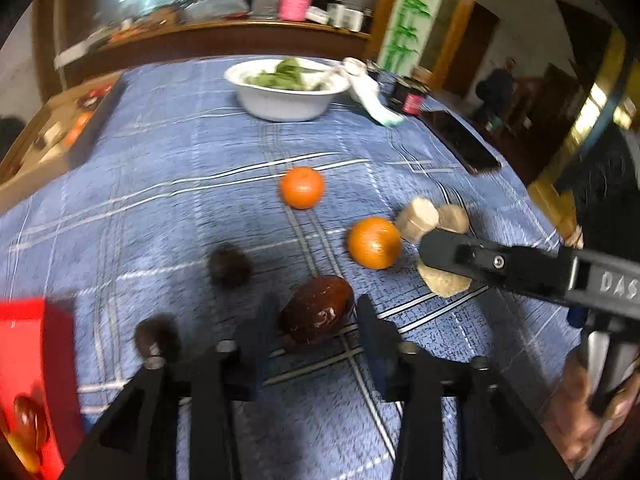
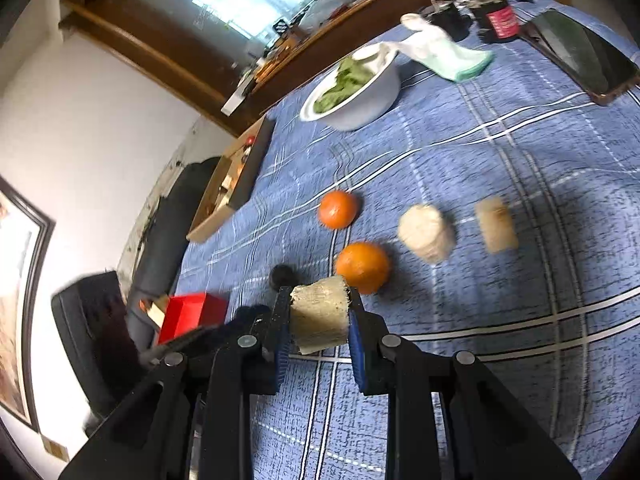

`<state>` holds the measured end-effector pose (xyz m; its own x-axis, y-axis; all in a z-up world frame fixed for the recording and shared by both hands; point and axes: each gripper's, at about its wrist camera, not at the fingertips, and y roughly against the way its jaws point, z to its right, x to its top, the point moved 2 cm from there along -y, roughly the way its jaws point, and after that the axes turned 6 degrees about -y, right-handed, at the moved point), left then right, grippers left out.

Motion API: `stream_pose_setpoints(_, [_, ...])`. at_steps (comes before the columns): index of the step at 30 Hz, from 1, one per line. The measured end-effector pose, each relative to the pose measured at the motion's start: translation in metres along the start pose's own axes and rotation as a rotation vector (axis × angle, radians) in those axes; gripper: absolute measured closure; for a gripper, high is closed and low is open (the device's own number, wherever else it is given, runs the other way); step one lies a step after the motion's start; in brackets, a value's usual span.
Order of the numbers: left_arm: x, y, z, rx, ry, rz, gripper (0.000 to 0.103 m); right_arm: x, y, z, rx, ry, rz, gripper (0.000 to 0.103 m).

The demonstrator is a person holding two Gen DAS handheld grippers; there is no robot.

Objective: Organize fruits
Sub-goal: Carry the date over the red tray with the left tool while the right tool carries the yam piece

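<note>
On the blue checked tablecloth lie two oranges (image 1: 301,187) (image 1: 373,243), three dark brown fruits and pale beige cut chunks (image 1: 417,217). My left gripper (image 1: 317,326) is open, its fingers on either side of the largest dark brown fruit (image 1: 318,309), not closed on it. My right gripper (image 2: 318,320) is shut on a beige chunk (image 2: 319,315), held just above the cloth beside the nearer orange (image 2: 362,267). The right gripper also shows in the left wrist view (image 1: 434,254) over that chunk. Two more chunks (image 2: 426,232) (image 2: 496,230) lie to the right.
A white bowl of green leaves (image 1: 288,90) stands at the far side, with a white-green cloth (image 1: 370,98), a dark jar (image 1: 410,100) and a phone (image 1: 460,140) near it. A cardboard box (image 1: 56,132) sits at the left edge. A red box (image 1: 36,380) is near left.
</note>
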<state>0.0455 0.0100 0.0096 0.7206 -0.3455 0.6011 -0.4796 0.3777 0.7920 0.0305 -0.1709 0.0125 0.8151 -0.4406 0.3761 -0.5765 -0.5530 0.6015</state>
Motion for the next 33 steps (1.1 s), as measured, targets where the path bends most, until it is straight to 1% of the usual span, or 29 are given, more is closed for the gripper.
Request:
stream_pose_setpoints(2, [0.001, -0.009, 0.003, 0.023, -0.020, -0.011, 0.055, 0.001, 0.000, 0.004, 0.000, -0.010, -0.006, 0.079])
stream_pose_setpoints(4, [0.000, -0.016, 0.003, 0.030, -0.026, -0.026, 0.055, 0.001, -0.004, 0.003, 0.000, -0.006, -0.018, 0.079])
stream_pose_setpoints(5, [0.000, -0.016, 0.005, 0.040, -0.041, -0.018, 0.055, 0.000, -0.005, 0.002, -0.002, -0.002, -0.021, 0.079])
stream_pose_setpoints(6, [-0.001, -0.016, 0.006, 0.048, -0.047, -0.019, 0.060, 0.000, -0.006, 0.001, -0.004, 0.003, -0.023, 0.079])
stream_pose_setpoints(7, [0.000, -0.017, 0.007, 0.053, -0.050, -0.018, 0.061, -0.002, -0.005, 0.000, -0.004, 0.008, -0.025, 0.079])
stream_pose_setpoints(10, [-0.001, -0.012, 0.005, 0.032, -0.019, -0.004, 0.068, -0.001, -0.009, -0.001, -0.011, 0.006, -0.026, 0.079])
stream_pose_setpoints(13, [-0.005, -0.001, 0.000, 0.030, 0.028, 0.025, 0.069, -0.002, -0.009, 0.000, -0.012, 0.004, -0.028, 0.079])
stream_pose_setpoints(15, [-0.012, 0.016, -0.009, 0.023, 0.082, 0.051, 0.070, -0.002, -0.009, 0.001, -0.012, 0.001, -0.031, 0.079])
stream_pose_setpoints(18, [-0.027, 0.047, -0.025, 0.017, 0.160, 0.092, 0.069, -0.003, -0.012, 0.001, 0.016, -0.010, -0.047, 0.079])
stream_pose_setpoints(20, [-0.039, 0.076, -0.044, 0.021, 0.224, 0.137, 0.069, -0.006, -0.014, 0.001, 0.016, -0.006, -0.054, 0.079])
stream_pose_setpoints(22, [-0.054, 0.106, -0.066, 0.037, 0.288, 0.180, 0.069, -0.009, -0.015, -0.001, -0.004, 0.011, -0.047, 0.079])
stream_pose_setpoints(25, [-0.084, 0.148, -0.105, 0.091, 0.387, 0.233, 0.069, -0.017, -0.018, -0.011, -0.036, 0.068, -0.039, 0.079])
stream_pose_setpoints(26, [-0.097, 0.163, -0.121, 0.129, 0.418, 0.242, 0.069, -0.019, -0.020, -0.015, -0.053, 0.084, -0.038, 0.079])
stream_pose_setpoints(28, [-0.115, 0.179, -0.142, 0.188, 0.453, 0.246, 0.069, -0.025, -0.023, -0.025, -0.084, 0.114, -0.040, 0.079])
stream_pose_setpoints(29, [-0.128, 0.188, -0.155, 0.236, 0.477, 0.241, 0.069, -0.029, -0.025, -0.033, -0.085, 0.126, -0.047, 0.079])
stream_pose_setpoints(30, [-0.135, 0.191, -0.160, 0.258, 0.487, 0.237, 0.069, -0.034, -0.027, -0.040, -0.079, 0.133, -0.054, 0.079])
stream_pose_setpoints(31, [-0.146, 0.195, -0.171, 0.298, 0.503, 0.226, 0.069, -0.041, -0.029, -0.050, -0.060, 0.136, -0.068, 0.079])
stream_pose_setpoints(33, [-0.160, 0.195, -0.181, 0.340, 0.520, 0.210, 0.069, -0.054, -0.036, -0.070, -0.024, 0.149, -0.103, 0.079])
